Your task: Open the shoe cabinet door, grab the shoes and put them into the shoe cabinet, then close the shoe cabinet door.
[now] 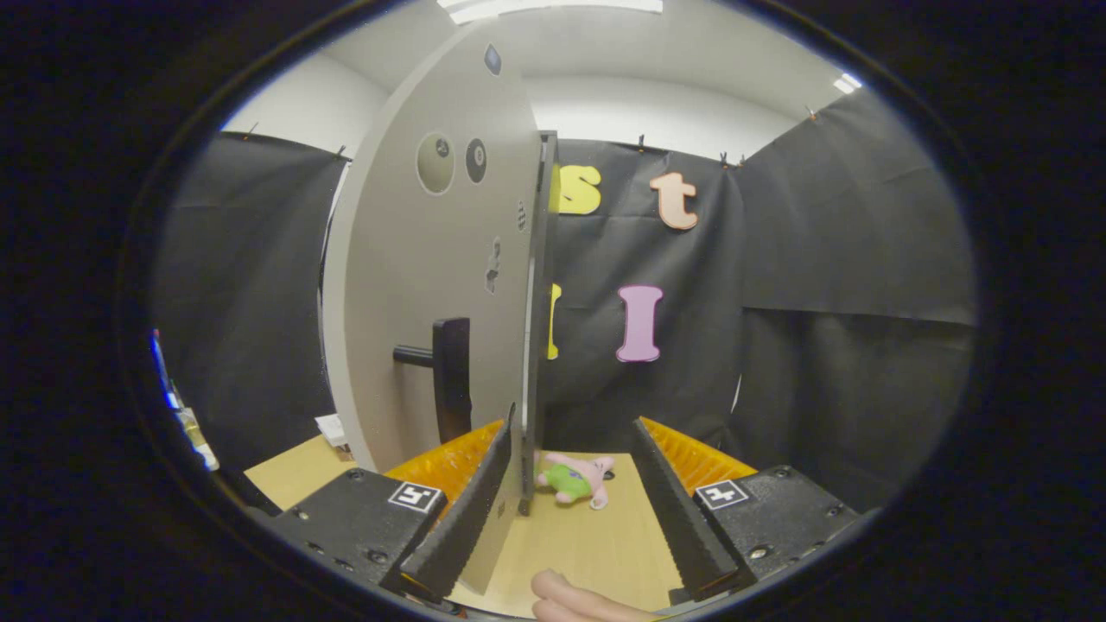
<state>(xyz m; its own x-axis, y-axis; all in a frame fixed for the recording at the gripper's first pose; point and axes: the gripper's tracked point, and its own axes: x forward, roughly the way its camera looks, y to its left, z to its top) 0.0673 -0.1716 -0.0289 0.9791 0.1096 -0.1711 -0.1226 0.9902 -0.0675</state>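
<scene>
The shoe cabinet door is a pale panel standing open and seen almost edge-on, with a black handle sticking out of its face. Its dark front edge runs down to the wooden tabletop. My gripper is open, its fingers spread wide. The left finger lies against the lower part of the door, and the door's edge stands just inside it, between the fingers. The handle is above and slightly left of the left fingertip.
A small pink and green plush toy lies on the tabletop just beyond the fingers, right of the door's edge. A person's fingers show at the near edge. Black cloth walls close the booth behind and to the right.
</scene>
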